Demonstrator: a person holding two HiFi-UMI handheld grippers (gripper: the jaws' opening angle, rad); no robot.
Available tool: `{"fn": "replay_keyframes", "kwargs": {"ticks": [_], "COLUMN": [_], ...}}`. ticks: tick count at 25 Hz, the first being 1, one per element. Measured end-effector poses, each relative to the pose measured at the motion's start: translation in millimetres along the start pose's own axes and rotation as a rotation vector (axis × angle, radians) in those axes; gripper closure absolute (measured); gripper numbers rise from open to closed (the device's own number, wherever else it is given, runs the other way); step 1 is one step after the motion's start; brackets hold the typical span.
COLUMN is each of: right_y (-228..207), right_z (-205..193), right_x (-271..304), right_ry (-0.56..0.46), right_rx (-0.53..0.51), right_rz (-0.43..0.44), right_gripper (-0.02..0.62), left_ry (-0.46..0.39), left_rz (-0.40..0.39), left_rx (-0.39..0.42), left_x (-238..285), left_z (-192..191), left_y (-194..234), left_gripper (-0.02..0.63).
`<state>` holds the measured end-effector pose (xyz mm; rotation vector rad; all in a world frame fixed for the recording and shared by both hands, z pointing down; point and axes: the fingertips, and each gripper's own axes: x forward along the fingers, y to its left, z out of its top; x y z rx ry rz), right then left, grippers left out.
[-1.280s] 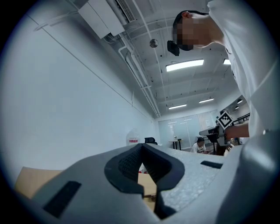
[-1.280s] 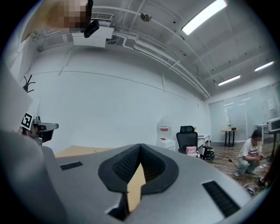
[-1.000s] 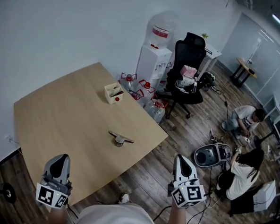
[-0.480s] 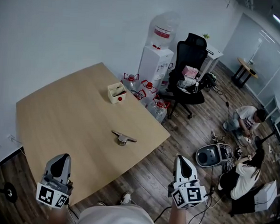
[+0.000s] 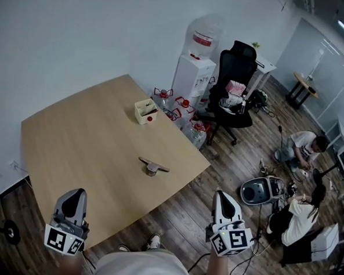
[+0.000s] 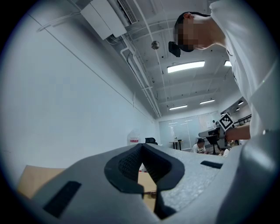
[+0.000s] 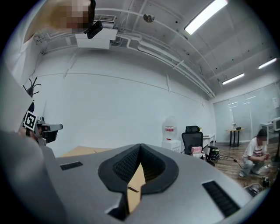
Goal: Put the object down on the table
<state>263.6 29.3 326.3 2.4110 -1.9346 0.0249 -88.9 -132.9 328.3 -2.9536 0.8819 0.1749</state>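
Observation:
A small metal object (image 5: pixel 153 166) with a flat bar across its top rests on the wooden table (image 5: pixel 84 140), near the table's right corner. Both grippers are held low at the bottom of the head view, well short of it. My left gripper (image 5: pixel 73 195) hangs over the table's near edge, jaws shut with nothing between them (image 6: pixel 141 147). The right gripper (image 5: pixel 224 196) is over the floor beside the table, also shut and empty (image 7: pixel 140 147). A strip of tabletop shows through the gap under each pair of jaws.
A white box (image 5: pixel 144 110) stands at the table's far edge. Beyond it are water bottles (image 5: pixel 185 113) on the floor, a water dispenser (image 5: pixel 193 68) and a black office chair (image 5: pixel 233 88). Two people (image 5: pixel 300 206) sit on the floor at right near a round device (image 5: pixel 254 192).
The table and the object sit slightly further right and up in the head view. Both grippers keep their places at the bottom of the picture and stay shut.

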Motion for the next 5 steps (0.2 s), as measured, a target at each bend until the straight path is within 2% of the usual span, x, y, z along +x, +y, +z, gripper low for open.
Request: {"fn": "replay_keyframes", "kwargs": {"ticks": [5], "right_y": [3.5], "right_z": [-2.7], "right_x": [-4.8], "right_ry": [0.008], "right_rx": [0.000], "right_rz": [0.006], "right_gripper": [0.598], "left_ry": [0.002], "left_rz": [0.000], "left_rx": [-0.002], "left_x": [-5.0], "left_z": [-1.7], "left_y": [-3.5], "left_gripper": [0.601]}}
